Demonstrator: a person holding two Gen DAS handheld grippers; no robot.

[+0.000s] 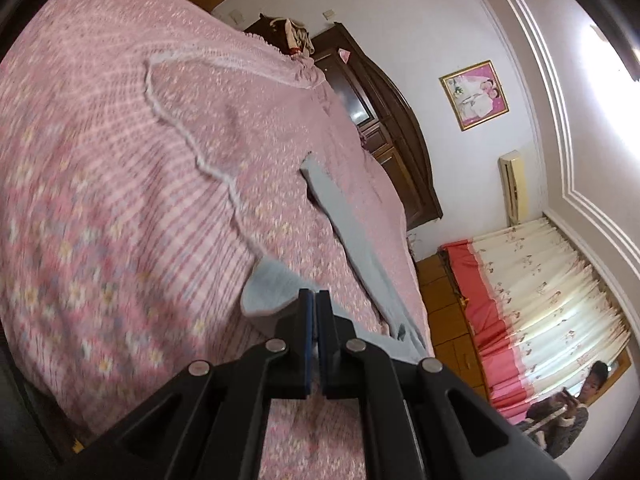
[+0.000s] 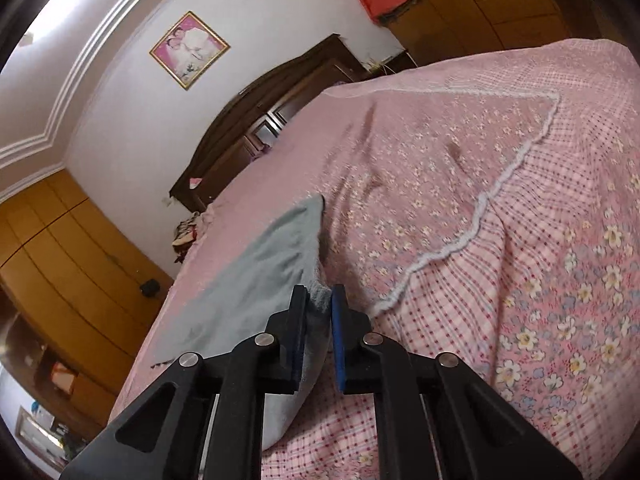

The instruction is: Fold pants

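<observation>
Light blue pants (image 1: 348,232) lie stretched across a pink flowered bed cover (image 1: 120,160). One leg runs away toward the dark headboard (image 1: 400,128). My left gripper (image 1: 314,294) is shut on a bunched edge of the pants, which spills out to the left of its fingertips. In the right wrist view the pants (image 2: 256,276) spread out to the left of my right gripper (image 2: 320,292). Its jaws stand close together with a fold of the blue cloth pinched between the pads.
The bed cover (image 2: 480,160) has a white lace trim (image 2: 472,236) running across it. Clothes sit piled at the headboard (image 2: 256,120). A wooden wardrobe (image 2: 60,248) stands beside the bed. A curtain (image 1: 540,300) and a person (image 1: 568,412) show at the lower right.
</observation>
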